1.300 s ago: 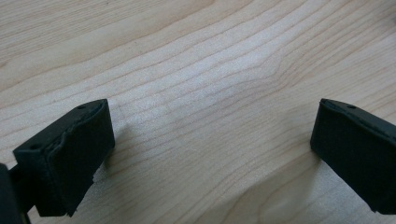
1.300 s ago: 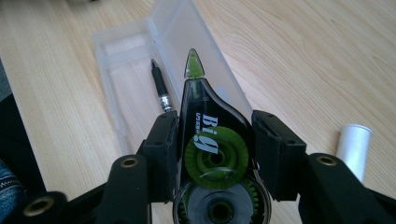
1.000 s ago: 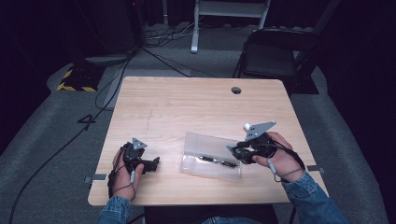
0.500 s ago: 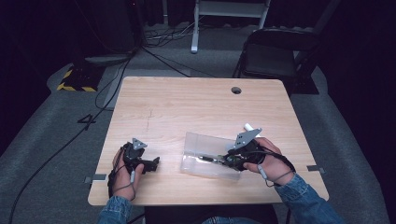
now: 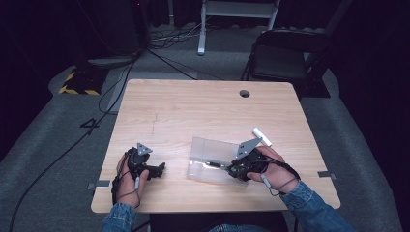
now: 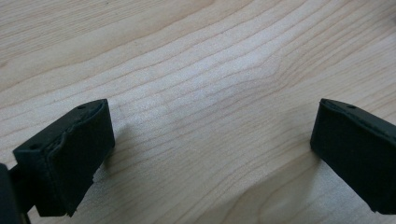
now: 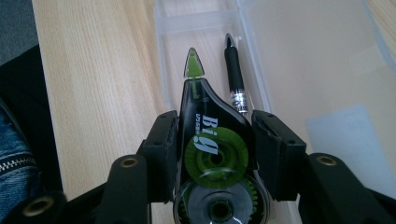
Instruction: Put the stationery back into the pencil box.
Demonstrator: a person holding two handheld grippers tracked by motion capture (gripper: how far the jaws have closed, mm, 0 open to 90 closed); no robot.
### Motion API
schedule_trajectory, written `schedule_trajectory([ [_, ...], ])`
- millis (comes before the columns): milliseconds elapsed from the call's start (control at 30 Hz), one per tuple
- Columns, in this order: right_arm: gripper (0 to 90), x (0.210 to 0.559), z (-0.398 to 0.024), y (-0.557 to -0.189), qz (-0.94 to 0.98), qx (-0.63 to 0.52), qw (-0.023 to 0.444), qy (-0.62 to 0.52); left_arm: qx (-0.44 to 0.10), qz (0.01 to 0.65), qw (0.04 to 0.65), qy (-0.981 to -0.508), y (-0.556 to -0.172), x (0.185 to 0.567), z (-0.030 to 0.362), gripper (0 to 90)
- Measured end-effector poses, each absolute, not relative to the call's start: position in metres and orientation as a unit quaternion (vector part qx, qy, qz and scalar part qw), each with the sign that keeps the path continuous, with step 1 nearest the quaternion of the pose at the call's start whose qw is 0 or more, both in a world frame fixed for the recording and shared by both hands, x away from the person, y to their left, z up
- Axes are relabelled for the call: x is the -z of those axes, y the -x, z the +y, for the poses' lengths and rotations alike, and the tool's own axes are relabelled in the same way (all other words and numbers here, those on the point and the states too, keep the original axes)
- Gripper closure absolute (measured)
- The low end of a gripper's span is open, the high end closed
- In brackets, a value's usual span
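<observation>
- Our right gripper (image 7: pixel 212 154) is clamped on a black correction tape dispenser with green reels and a green tip (image 7: pixel 210 140); both pads press its sides.
- The dispenser hangs over the clear plastic pencil case (image 7: pixel 327 70), which lies open; its green tip points into the narrower tray.
- A black pen with a silver band (image 7: pixel 235 79) lies in that tray, just beside the dispenser and parallel to it.
- In the high view the right gripper (image 5: pixel 232 169) sits over the case (image 5: pixel 208 147) near the front edge of the light wooden table (image 5: pixel 193 106).
- A small white cylinder (image 5: pixel 261 137) lies on the table just behind our right hand (image 5: pixel 273 169).
- Our left gripper (image 5: pixel 159 169) rests low at the front left, well apart from the case; its jaws stand wide apart over bare wood, nothing between them.
</observation>
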State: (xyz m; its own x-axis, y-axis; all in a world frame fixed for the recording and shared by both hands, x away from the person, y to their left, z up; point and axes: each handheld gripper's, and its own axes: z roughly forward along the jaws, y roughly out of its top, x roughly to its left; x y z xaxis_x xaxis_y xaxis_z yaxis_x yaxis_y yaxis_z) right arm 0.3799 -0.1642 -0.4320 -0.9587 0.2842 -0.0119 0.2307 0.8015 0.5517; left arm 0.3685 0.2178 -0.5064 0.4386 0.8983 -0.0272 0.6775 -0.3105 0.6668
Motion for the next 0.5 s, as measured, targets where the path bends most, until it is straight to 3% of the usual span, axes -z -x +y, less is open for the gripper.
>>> schedule_trajectory([
  [500, 52.8, 0.446, -0.158, -0.383, 0.955, -0.263, 0.040, -0.130, -0.178, 0.499, 0.310, -0.790, -0.368, 0.506, 0.218, 0.1],
])
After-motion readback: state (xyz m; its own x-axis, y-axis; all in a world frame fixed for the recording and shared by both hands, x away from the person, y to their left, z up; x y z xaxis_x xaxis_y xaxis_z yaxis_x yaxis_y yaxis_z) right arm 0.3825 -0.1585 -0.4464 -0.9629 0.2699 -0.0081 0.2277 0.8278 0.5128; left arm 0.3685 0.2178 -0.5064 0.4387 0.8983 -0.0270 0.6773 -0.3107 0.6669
